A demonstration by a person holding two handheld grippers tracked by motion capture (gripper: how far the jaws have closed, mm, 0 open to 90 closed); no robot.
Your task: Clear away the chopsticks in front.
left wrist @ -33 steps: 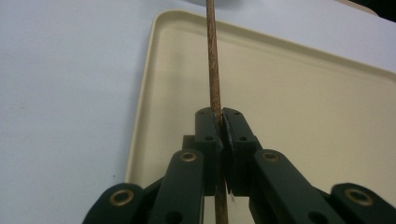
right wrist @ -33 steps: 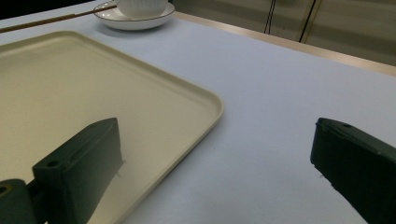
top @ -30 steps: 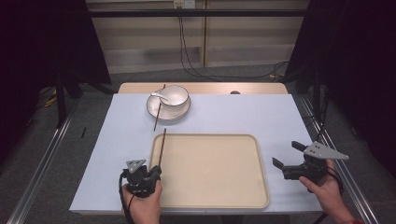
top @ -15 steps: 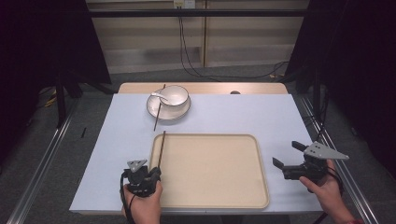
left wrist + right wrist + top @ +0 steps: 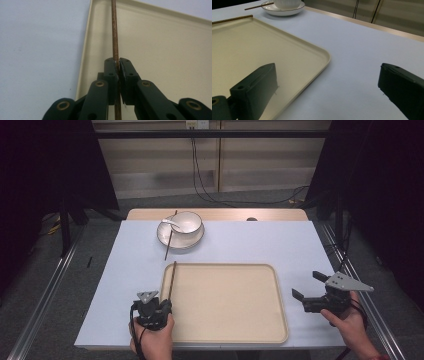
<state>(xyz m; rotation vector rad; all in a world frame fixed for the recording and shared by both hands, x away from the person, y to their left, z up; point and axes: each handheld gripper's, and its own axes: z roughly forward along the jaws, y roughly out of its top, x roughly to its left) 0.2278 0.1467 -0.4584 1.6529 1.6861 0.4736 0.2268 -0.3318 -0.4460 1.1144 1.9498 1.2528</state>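
A white bowl (image 5: 187, 221) is sitting on a white plate (image 5: 180, 239) at the far side of the pale blue surface (image 5: 260, 245). A second chopstick (image 5: 170, 237) is leaning across that plate's rim, one end lying on the surface. Black cables (image 5: 210, 185) are trailing over the floor behind.

Overhead forward view, two close gripper views, shared tray (image 5: 225, 340)

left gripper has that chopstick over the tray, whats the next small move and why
Probably open the left gripper and let go: it is shut on the chopstick, which already lies along the tray's left edge. The second chopstick is on the plate.
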